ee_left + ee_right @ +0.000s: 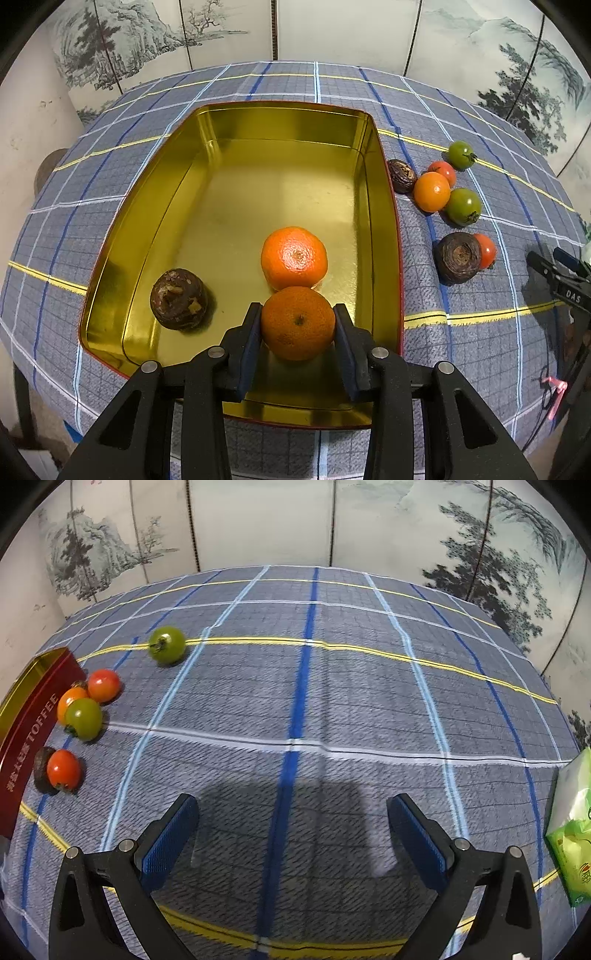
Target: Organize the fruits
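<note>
My left gripper (298, 325) is shut on an orange mandarin (297, 322), held low over the near end of the gold tin (384, 206). In the tin lie another mandarin (294, 257) and a dark brown water chestnut (178, 299). To the right of the tin on the cloth sit a small orange fruit (431, 192), two green tomatoes (464, 206) (461, 154), two red tomatoes (484, 250) (443, 172) and two more water chestnuts (457, 257) (401, 175). My right gripper (292, 830) stands open over bare cloth, with the loose fruit to its left, among it a red tomato (63, 769).
The tin's red outer wall (26, 738) reads TOFFEE at the left of the right wrist view. A green packet (572, 830) lies at the table's right edge. A painted folding screen (332, 33) stands behind the round table, which wears a blue plaid cloth (332, 709).
</note>
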A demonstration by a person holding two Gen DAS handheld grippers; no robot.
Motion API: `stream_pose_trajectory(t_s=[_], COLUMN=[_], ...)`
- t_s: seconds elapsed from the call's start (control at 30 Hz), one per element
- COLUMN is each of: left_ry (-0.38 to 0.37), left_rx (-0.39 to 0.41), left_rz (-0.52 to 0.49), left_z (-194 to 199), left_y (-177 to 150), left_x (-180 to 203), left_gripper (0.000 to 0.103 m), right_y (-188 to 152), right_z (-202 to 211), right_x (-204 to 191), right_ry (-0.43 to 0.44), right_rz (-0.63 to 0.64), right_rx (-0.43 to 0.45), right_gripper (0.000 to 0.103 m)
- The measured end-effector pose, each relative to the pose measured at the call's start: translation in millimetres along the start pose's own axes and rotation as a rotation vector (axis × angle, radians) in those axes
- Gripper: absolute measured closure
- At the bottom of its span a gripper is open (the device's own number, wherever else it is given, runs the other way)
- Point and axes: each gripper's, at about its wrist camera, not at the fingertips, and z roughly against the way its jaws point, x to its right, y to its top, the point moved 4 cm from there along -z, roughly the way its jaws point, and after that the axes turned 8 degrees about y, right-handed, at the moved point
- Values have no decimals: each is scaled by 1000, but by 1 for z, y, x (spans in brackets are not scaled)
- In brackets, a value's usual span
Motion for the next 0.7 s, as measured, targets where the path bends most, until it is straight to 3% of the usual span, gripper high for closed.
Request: stream_pose_trajectory(t_s=[0.33,0.4,0.47,0.7], left_ry=[10,11,14,27], left_rx=[7,20,38,89], left_rz=[-4,-6,-10,-13], left_z=[1,3,8,23], left_y=[-2,-2,-2,1], left_x=[-1,-1,0,-3], left_gripper=[63,58,46,40], right_y=[-11,-14,-16,-21], right_z=[5,6,7,10], right_x=[-37,-43,-49,-73], right_ry=[53,61,71,104], right_rz=[76,87,102,151], right_rx=[-27,-29,-32,-30], right_gripper=[1,1,2,11])
